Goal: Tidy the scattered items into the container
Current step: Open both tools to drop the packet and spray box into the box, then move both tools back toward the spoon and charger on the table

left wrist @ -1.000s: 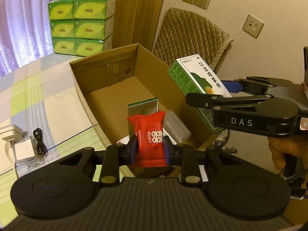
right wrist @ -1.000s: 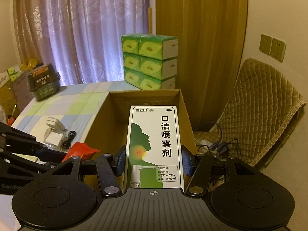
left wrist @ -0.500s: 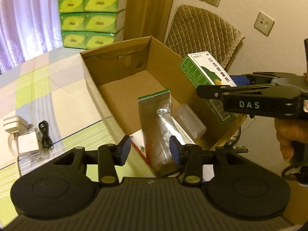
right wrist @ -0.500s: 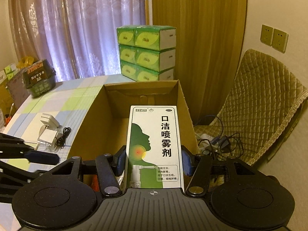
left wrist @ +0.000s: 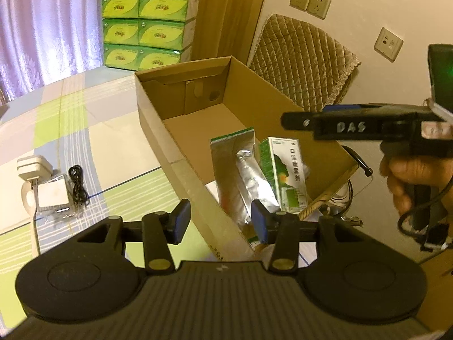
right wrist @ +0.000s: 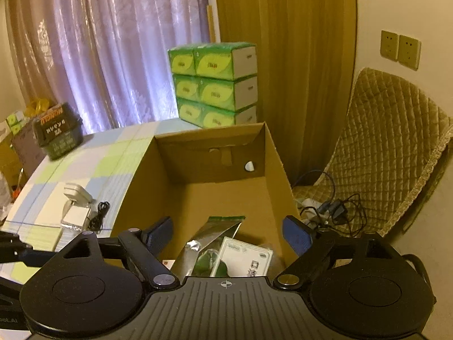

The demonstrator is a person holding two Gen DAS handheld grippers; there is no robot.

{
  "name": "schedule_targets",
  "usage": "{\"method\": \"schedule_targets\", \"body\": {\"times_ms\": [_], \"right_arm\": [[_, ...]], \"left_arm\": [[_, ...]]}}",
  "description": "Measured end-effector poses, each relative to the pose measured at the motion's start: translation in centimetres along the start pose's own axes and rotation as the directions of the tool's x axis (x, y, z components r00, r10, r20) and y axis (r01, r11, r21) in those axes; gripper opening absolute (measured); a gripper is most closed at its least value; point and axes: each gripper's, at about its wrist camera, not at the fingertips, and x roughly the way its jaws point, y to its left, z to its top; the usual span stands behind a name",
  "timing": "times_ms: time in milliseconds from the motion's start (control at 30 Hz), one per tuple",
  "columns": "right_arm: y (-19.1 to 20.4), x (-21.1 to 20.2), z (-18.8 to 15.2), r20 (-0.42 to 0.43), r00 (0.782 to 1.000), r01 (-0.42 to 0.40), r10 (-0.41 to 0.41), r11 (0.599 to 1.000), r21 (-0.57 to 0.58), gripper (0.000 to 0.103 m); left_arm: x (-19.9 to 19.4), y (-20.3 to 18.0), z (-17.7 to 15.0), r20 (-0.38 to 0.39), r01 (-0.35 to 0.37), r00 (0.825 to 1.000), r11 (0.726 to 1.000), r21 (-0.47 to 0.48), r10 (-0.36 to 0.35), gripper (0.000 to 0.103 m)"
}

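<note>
Inside the cardboard box (left wrist: 181,130), near its front end, a green-and-white spray carton (left wrist: 286,174) lies beside a silver foil pouch (left wrist: 240,170). Above the box's front end, the left gripper (left wrist: 220,221) and right gripper (right wrist: 226,235) both gape, holding nothing.

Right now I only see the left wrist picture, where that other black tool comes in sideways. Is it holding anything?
Observer: No. The right wrist view shows the right gripper open and empty above the cardboard box.
Operator: Is there anything lying around that I'm missing?
Observer: Yes. A black basket with lettering stands at the far corner of the table, outside your frame.
Operator: What about that round hole in the box's end wall?
Observer: From this side, something white shows through the round hole.
</note>
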Motion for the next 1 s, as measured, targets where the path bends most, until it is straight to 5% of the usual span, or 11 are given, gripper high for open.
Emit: {"method": "schedule_targets", "body": {"times_ms": [533, 1000], "right_arm": [[5.9, -4.3, -3.8, -0.030, 0.997, -0.076, 0.075, 0.997, -0.032, 0.089], [13.0, -5.3, -4.6, -0.045, 0.986, -0.168, 0.163, 0.976, -0.138, 0.089]], "left_arm": [[-3.9, 3.2, -4.5, 0.008, -0.038, 0.999, 0.994, -0.098, 0.039, 0.060], [-8.5, 9.1, -8.3, 0.033, -0.135, 0.989, 0.972, -0.192, 0.144, 0.077]]}}
